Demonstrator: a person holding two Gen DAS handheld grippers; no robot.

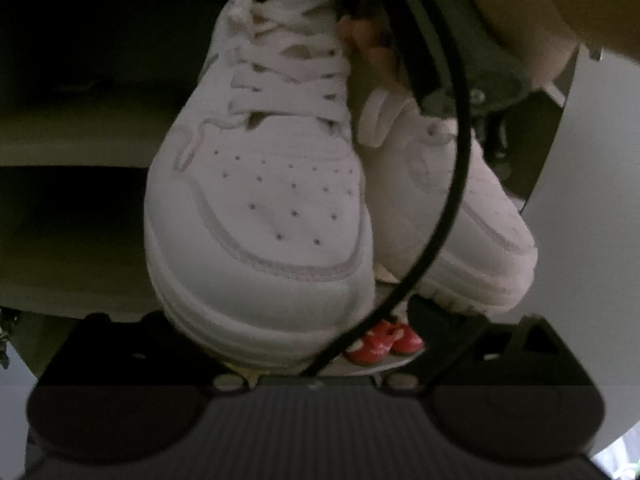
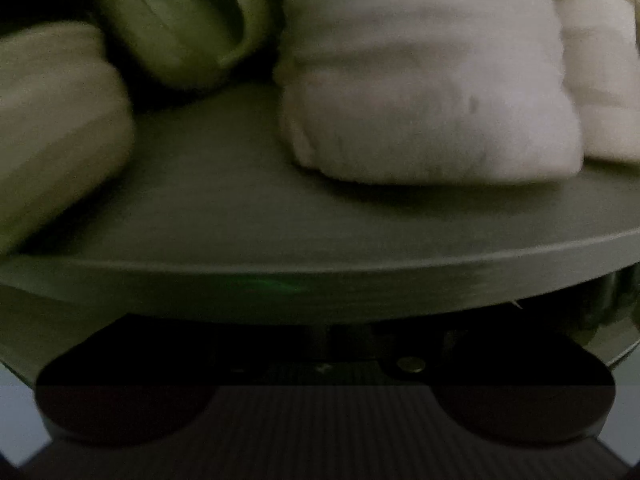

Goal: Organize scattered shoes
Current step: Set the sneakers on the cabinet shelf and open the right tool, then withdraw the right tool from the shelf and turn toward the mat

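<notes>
A white lace-up sneaker [image 1: 256, 200] fills the left wrist view, toe towards the camera. Its toe lies between the wide-apart fingers of my left gripper [image 1: 292, 316], and a gap shows beside the right finger [image 1: 480, 340]. A second white sneaker [image 1: 452, 216] sits close on its right. Above it a hand [image 1: 360, 40] holds a grey tool body [image 1: 472, 72], and a black cable [image 1: 448, 184] arcs down from it. In the right wrist view a white sneaker [image 2: 432, 100] stands on a grey shelf board [image 2: 224, 208]. My right gripper [image 2: 320, 344] is open below the board's edge with nothing between its fingers.
A pair of small red shoes [image 1: 384, 340] shows below, between the two sneakers. Dark shelf boards [image 1: 72, 160] run along the left and a white panel [image 1: 592, 200] stands on the right. Pale green shoes [image 2: 176, 20] and a beige shoe [image 2: 52, 132] occupy the board's left part. Another white shoe [image 2: 600, 80] is at the far right.
</notes>
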